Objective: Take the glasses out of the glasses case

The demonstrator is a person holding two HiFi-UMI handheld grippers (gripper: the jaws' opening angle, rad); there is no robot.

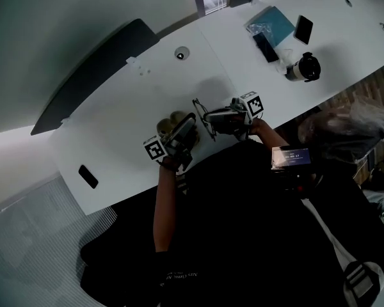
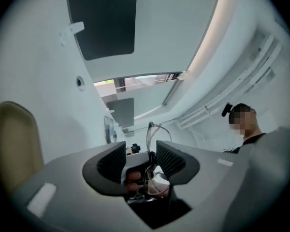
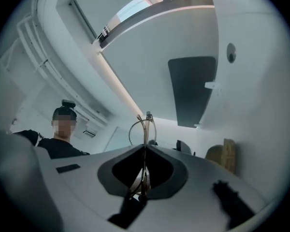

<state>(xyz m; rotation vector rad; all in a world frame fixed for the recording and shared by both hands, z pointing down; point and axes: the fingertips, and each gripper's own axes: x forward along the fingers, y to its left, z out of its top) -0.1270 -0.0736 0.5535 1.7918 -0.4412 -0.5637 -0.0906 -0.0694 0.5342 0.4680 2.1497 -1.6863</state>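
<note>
The glasses (image 1: 203, 117) are out of the tan case (image 1: 168, 124), up over the white surface (image 1: 115, 126) in the middle of the frame. They might slip and fall, since only a thin edge is pinched. The right gripper (image 3: 145, 148) has its fingers squeezed tight on them. The left gripper (image 2: 140, 153) has its fingers apart around them.
</note>
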